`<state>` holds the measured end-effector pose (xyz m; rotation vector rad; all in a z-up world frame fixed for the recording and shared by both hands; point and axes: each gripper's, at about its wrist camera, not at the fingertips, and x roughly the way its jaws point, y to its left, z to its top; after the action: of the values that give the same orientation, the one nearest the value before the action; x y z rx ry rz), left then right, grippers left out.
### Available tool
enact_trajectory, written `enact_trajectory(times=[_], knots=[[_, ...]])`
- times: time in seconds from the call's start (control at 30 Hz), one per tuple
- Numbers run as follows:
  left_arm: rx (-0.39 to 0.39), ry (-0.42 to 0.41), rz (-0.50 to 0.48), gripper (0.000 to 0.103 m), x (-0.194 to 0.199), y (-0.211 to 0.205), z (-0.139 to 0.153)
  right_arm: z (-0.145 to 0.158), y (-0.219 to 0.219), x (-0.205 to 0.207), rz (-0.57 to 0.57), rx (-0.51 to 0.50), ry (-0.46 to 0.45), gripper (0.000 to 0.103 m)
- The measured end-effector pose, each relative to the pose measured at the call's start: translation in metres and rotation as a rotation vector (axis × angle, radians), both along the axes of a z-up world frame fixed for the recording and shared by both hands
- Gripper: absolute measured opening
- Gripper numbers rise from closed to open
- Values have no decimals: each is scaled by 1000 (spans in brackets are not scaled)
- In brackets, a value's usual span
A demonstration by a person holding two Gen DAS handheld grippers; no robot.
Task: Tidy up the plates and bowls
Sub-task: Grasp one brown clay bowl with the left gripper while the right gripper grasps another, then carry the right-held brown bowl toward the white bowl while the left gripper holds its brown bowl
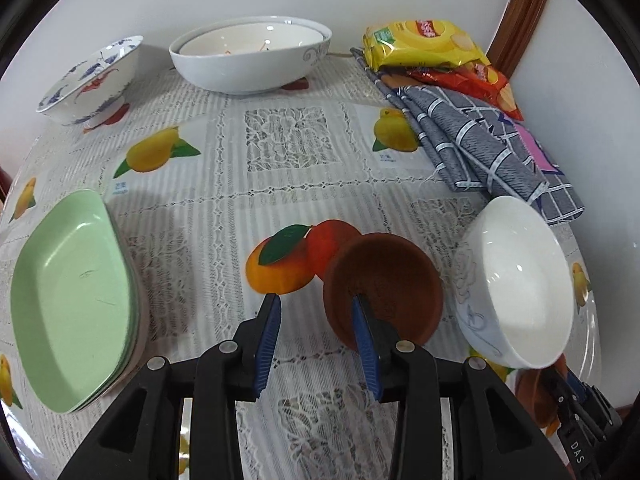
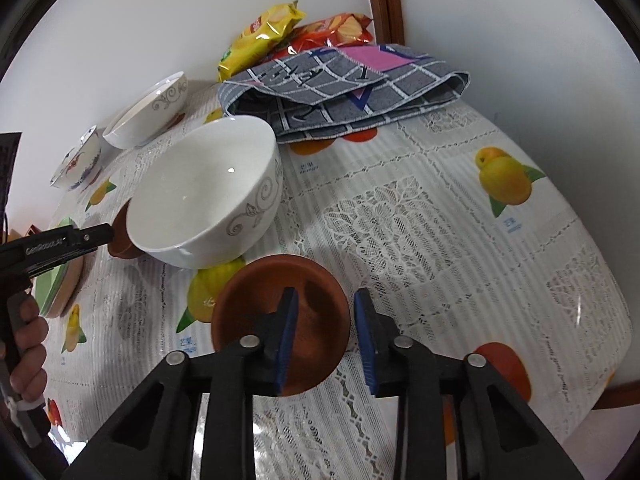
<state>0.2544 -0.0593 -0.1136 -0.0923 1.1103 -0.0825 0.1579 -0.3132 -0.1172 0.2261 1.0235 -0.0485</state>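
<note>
Counter [image 1: 312, 152] against a white wall, covered with a lace tablecloth [image 1: 288, 140] printed with fruit. At the back, by the wall, two big white bowls [image 1: 248, 68] nested, and beside them a blue-flowered bowl [image 1: 92, 80]. In the far corner a grey checked towel [image 1: 480, 148], folded, with snack bags [image 1: 420, 44] partly on it. At the left edge a stack of green plates [image 1: 72, 292]. Near the front a white bowl [image 1: 520, 280], standing between two brown bowls. Left gripper [image 1: 316, 300] lowered over the left brown bowl [image 1: 384, 280], which looks tilted: one of the fingers [image 1: 364, 328] inside it, the other outside on the tablecloth, open, with the bowl's wall between them and not squeezed. Right gripper [image 2: 326, 294] placed the same way at the right brown bowl [image 2: 256, 308]: one finger inside, one just outside the rim, apart and not pressing the wall as far as can be seen. At the left edge of the right wrist view, a hand [image 2: 28, 340] holding the left gripper's handle.
</note>
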Motion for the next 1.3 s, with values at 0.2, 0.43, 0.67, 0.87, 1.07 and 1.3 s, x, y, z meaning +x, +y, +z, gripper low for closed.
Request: enact_trajectory(times=[0.2,0.43,0.67,0.87,1.07,1.3], knots=[[8,24,-16,35,11,-5,-16,-7,-1,0,-9,-2,-7,22],[-5,14,-32,33,14,-5,-17,-8,2,-1,-17,-18,-23,22],[-42,6,-61,13,11,-4,-16,-5,2,-3,-39,-11,-20,14],[-63,-7,-65,8,4,-1,-12,1,5,-8,-60,-11,-27,10],[-75,-31,-58,8,-9,10,1,13,13,-15,-73,-22,-57,9],[-82,-64,-51,8,-32,24,23,31,16,-28,-99,-9,-83,9]])
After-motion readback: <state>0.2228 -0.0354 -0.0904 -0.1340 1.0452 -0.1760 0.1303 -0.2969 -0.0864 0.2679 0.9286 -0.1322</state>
